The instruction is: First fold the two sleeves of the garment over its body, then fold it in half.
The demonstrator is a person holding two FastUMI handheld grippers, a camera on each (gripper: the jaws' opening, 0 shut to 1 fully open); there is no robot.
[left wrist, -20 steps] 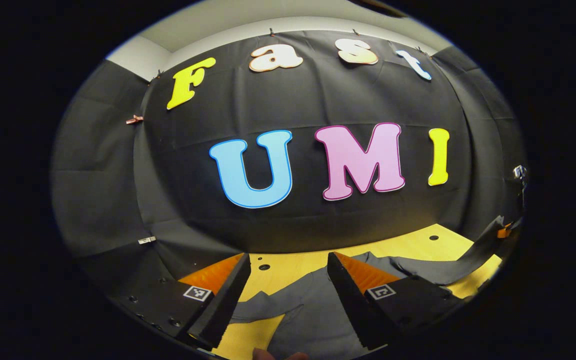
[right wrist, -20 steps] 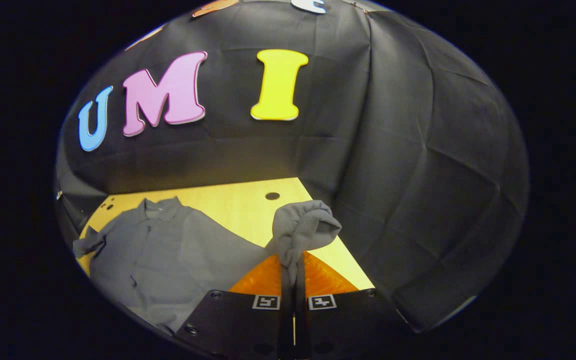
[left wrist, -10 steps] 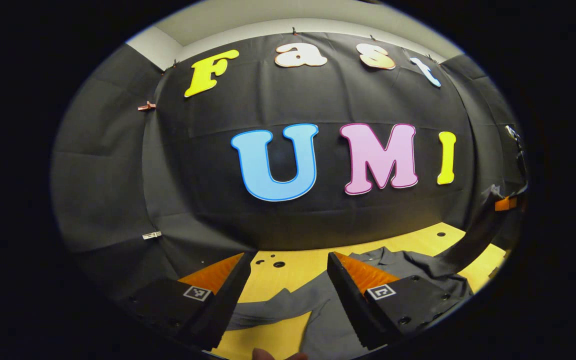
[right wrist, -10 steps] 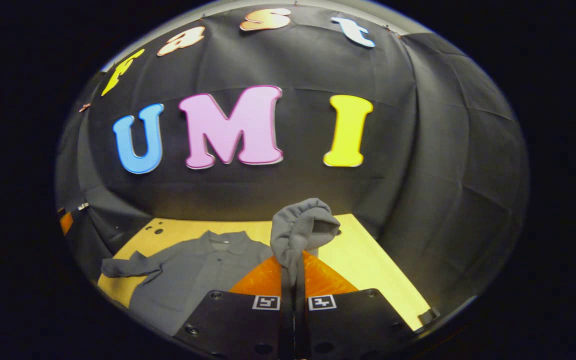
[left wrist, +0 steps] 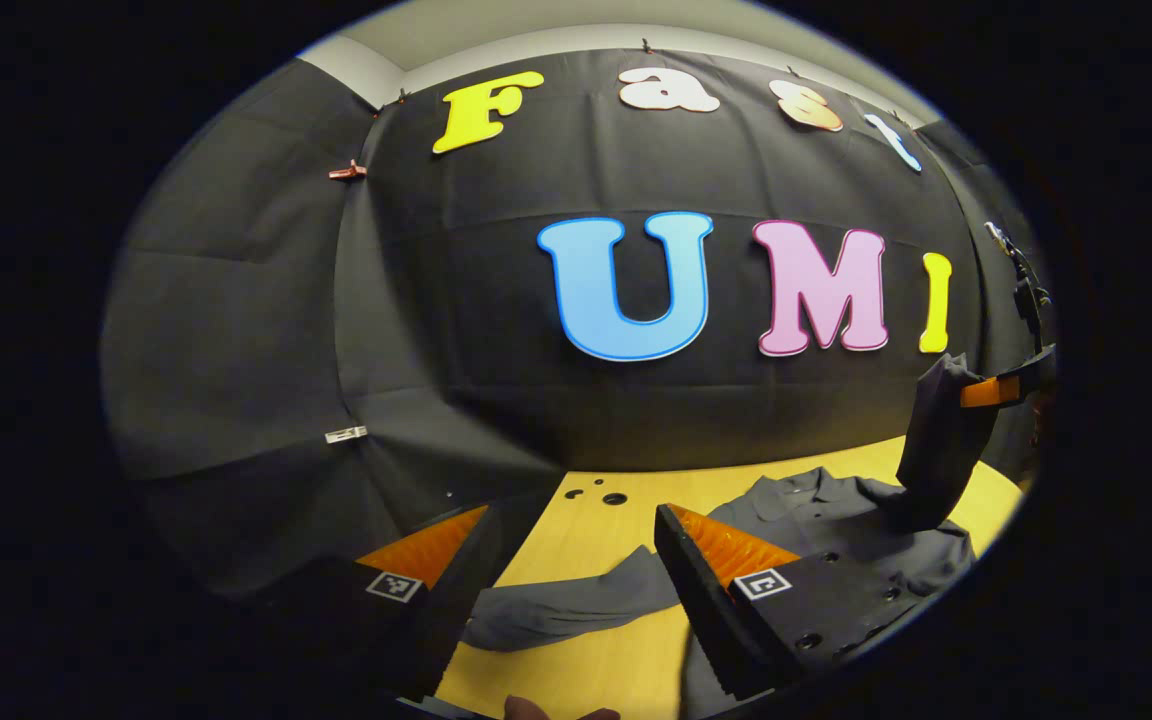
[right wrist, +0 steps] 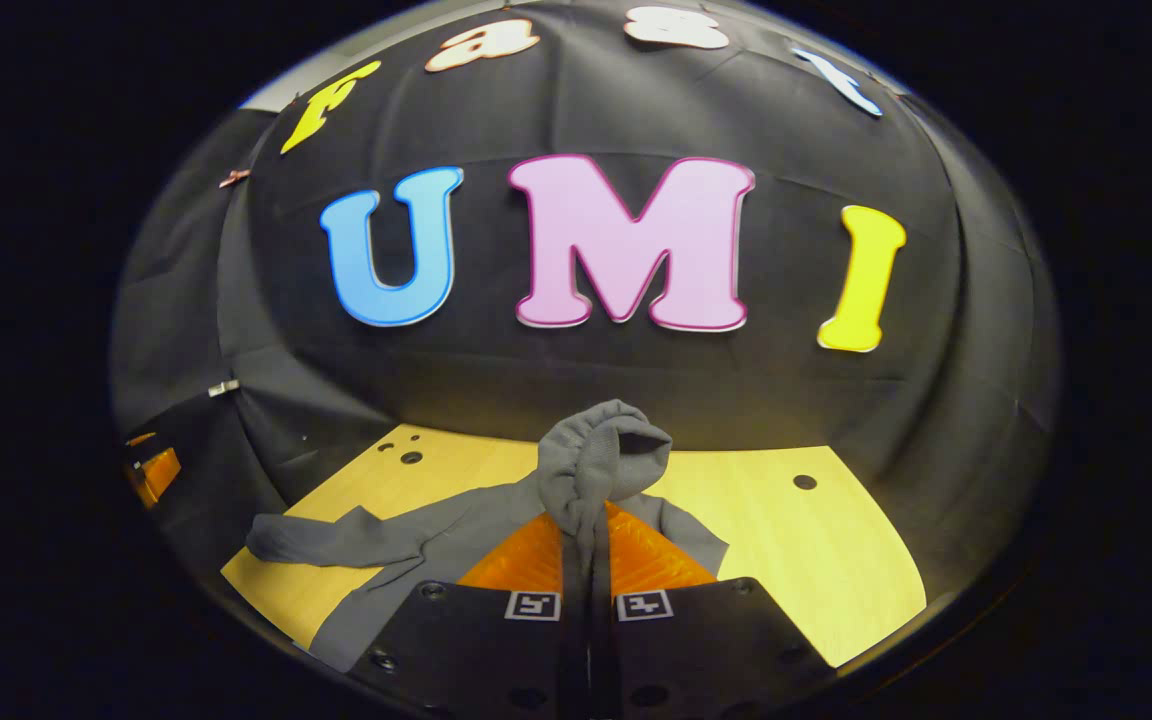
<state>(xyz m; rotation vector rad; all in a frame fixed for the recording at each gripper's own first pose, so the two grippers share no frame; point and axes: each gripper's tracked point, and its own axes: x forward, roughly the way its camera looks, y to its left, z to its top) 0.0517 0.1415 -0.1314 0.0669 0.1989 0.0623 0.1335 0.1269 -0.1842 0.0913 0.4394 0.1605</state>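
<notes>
A grey long-sleeved shirt (left wrist: 836, 515) lies on the yellow table (left wrist: 576, 535). In the right gripper view, my right gripper (right wrist: 588, 530) is shut on the cuff of one sleeve (right wrist: 598, 462), which bunches up above the fingertips over the shirt body (right wrist: 436, 545). The other sleeve (right wrist: 326, 540) lies flat, stretched out to the left. In the left gripper view, my left gripper (left wrist: 576, 590) is open above that flat sleeve (left wrist: 566, 605), touching nothing. The right gripper (left wrist: 996, 390) appears there at the far right, holding the lifted sleeve (left wrist: 936, 440) above the shirt.
Black cloth walls surround the table on three sides. The tabletop has small round holes near its back left corner (left wrist: 606, 496) and one at the right (right wrist: 804, 481). A fingertip (left wrist: 536, 710) pokes in at the bottom edge of the left gripper view.
My right gripper has carried the held sleeve leftward, from beyond the shirt's side to over its body. My left gripper has shifted left, so the flat sleeve now lies between its fingers.
</notes>
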